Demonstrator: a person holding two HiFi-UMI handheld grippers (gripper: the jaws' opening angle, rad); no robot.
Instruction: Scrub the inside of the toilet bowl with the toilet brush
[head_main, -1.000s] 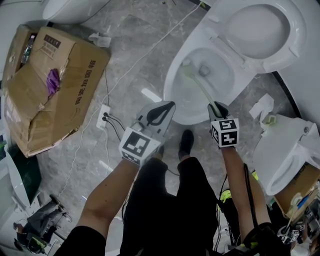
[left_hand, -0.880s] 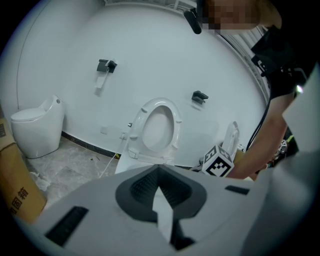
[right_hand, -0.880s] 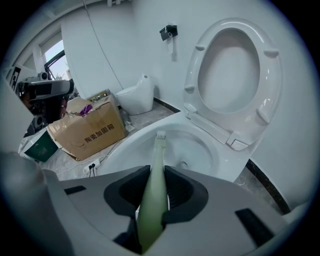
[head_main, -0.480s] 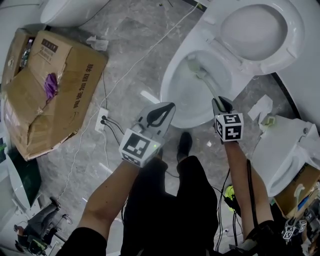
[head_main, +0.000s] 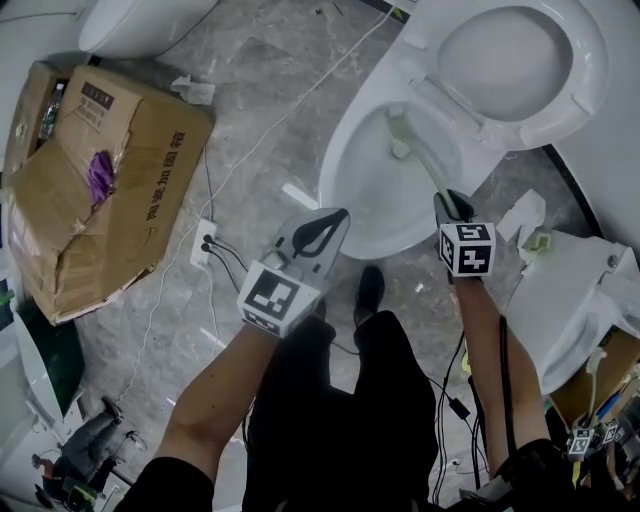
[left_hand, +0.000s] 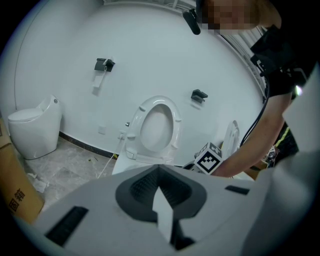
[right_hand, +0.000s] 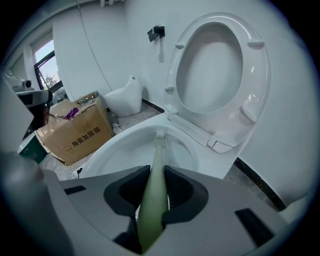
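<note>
The white toilet bowl (head_main: 345, 190) stands open with its seat and lid (head_main: 590, 60) raised. My right gripper (head_main: 452, 203) hovers over the bowl's near right rim, shut on the pale green toilet brush handle (head_main: 430, 170). The brush head (head_main: 398, 130) lies against the inner wall at the bowl's back. In the right gripper view the handle (right_hand: 155, 190) runs out from between the jaws of my right gripper (right_hand: 156, 175) to the bristles (right_hand: 159, 136) inside the bowl (right_hand: 120, 150). My left gripper (head_main: 335, 213) hangs shut and empty in front of the bowl; the left gripper view shows it (left_hand: 160, 172) below the raised seat (left_hand: 175, 130).
A torn cardboard box (head_main: 110, 170) lies at the left. A power strip (head_main: 207, 232) with cables sits on the grey floor by it. Another toilet (head_main: 575, 300) stands close at the right, with paper scraps (head_main: 520, 215) beside it. The person's shoe (head_main: 372, 285) is just before the bowl.
My right gripper has shifted right and a little away, sweeping the brush head from the bowl's left inner wall toward its back. The left gripper has stayed in place.
</note>
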